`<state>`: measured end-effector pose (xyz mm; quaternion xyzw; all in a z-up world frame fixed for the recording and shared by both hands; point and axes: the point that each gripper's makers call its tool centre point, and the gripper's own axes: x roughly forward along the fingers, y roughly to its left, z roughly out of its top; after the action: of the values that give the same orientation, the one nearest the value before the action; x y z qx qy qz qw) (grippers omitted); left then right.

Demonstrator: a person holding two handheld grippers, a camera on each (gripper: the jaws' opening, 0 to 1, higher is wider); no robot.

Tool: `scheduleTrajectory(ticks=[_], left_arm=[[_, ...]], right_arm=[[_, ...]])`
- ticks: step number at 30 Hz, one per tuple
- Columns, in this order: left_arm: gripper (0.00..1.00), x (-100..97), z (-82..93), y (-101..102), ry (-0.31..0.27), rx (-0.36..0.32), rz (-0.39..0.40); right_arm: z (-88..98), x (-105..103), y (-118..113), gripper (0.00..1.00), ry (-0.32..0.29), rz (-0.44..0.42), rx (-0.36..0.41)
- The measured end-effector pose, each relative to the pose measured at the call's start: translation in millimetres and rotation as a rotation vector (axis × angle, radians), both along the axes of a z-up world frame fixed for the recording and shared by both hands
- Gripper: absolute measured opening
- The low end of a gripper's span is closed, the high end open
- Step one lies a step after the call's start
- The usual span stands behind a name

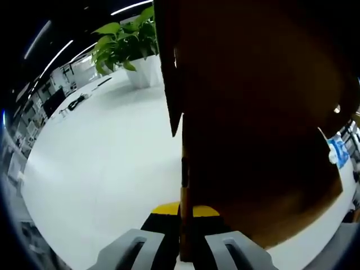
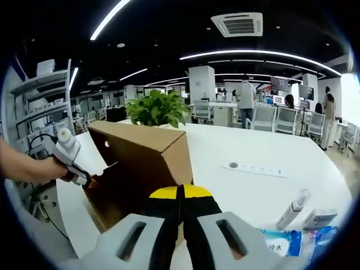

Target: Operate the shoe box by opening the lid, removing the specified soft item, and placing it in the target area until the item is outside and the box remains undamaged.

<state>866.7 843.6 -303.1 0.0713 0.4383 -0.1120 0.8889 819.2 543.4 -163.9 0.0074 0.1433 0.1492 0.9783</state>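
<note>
While the shoe box (image 2: 143,163) sits on the white bench (image 2: 247,152) in front of a potted plant (image 2: 156,109), its brown lid (image 1: 253,112) stands raised, its thin edge pinched between the jaws of the left hand-held gripper (image 1: 183,247). In the right gripper view that same tool (image 2: 70,154) shows at the box's left end, held by a person's hand (image 2: 34,169). The right hand-held gripper (image 2: 181,225) sits near the box's front corner with its jaws drawn together and nothing visible between them. The soft item cannot be seen; presumably it lies inside. Cardboard: light, fairly stiff, liable to crease or tear at the hinge, best held on the lid's rim. Soft item: likely limp, best pinched mid-body. Also on bench: a tube (image 2: 293,209), a wipes packet (image 2: 280,239).
</note>
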Motion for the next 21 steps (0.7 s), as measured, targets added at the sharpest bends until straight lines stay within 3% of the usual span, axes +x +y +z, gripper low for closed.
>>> scheduleTrajectory(ticks=[11, 21], left_arm=[[0.04, -0.9, 0.2, -4, -0.04, -0.009, -0.032], [0.06, 3.9, -1.0, -8, -0.072, -0.003, -0.129]], right_arm=[[-12.5, -16, 1, 0.0, 0.014, -0.016, -0.012], [-10.8, -25, -2, 0.0, 0.016, -0.038, -0.026]])
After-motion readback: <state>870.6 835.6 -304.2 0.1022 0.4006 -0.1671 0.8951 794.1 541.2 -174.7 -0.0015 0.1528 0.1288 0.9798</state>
